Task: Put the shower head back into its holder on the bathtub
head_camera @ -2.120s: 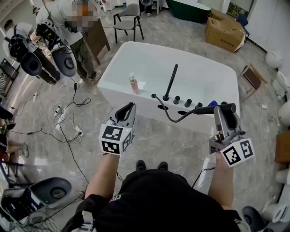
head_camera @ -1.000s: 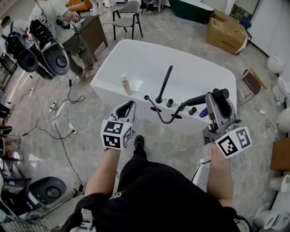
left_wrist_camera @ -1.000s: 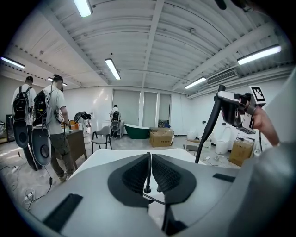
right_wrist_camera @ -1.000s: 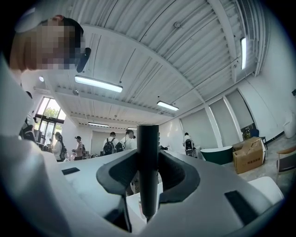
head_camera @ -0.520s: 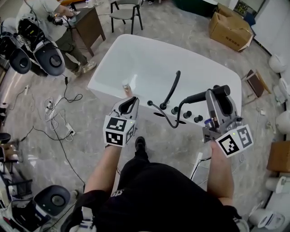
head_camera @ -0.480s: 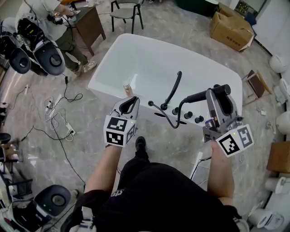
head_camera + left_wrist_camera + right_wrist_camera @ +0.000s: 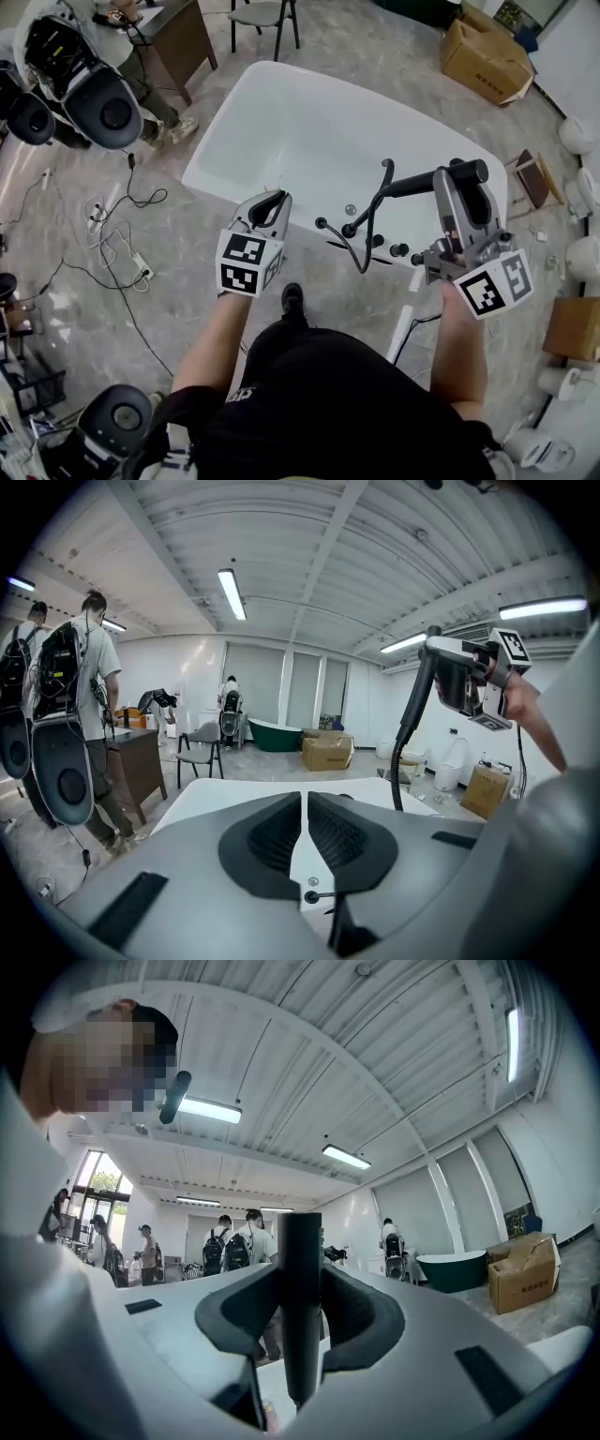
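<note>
Two grippers at bathtub's [image 7: 281,112] near rim. L gripper [image 7: 270,202]: jaws pressed together, nothing btwn them. Black hose [image 7: 361,246] loops up from tub deck, by the knobs [image 7: 398,250], to shower head [image 7: 412,186], held above deck. Its long axis runs left-right, approx level, hose end left, tip right. R gripper [image 7: 461,183] clamped across it near right end.

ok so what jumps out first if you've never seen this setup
The big white bathtub fills the middle of the head view. Over its near rim the right gripper is clamped on the black shower head, its hose looping down to the tub, while the left gripper hangs shut and empty at centre left.
</note>
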The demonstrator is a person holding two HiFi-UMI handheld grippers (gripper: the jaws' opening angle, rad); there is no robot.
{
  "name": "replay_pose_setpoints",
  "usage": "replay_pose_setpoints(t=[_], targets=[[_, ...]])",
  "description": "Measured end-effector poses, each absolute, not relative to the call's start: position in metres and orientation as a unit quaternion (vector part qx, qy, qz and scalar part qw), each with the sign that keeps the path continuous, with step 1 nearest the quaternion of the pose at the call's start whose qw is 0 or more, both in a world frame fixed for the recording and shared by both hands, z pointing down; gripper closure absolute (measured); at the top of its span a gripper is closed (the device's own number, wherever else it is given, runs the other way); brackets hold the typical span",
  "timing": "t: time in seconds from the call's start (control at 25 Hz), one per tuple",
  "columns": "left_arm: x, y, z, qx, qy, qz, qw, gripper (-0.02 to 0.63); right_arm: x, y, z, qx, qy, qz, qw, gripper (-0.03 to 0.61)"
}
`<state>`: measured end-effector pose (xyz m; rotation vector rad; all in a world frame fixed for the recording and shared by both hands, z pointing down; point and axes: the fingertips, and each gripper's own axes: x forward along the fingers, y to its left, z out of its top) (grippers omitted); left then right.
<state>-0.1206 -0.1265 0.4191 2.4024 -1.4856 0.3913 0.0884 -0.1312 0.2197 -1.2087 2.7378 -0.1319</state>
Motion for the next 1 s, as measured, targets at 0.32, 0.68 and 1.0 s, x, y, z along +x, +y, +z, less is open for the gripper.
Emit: replay_pose_setpoints(t=[0.32, 0.68, 1.0], targets=[[-0.115, -0.153, 0.412, 0.850, -0.488, 0.132, 0.151, 0.578, 0.080, -0.155, 0.208, -0.415, 0.906, -0.042, 0.073, 0.431], [-0.083, -0.149, 0.423, 0.865, -0.457, 0.134, 0.158, 0.578, 0.108, -0.151, 0.227, -0.435, 0.896, -0.063, 0.069, 0.431], [-0.042, -0.162, 0.435, 0.868, -0.447, 0.140, 0.163, 0.577, 0.146, -0.159, 0.272, -0.448, 0.888, -0.098, 0.042, 0.431]])
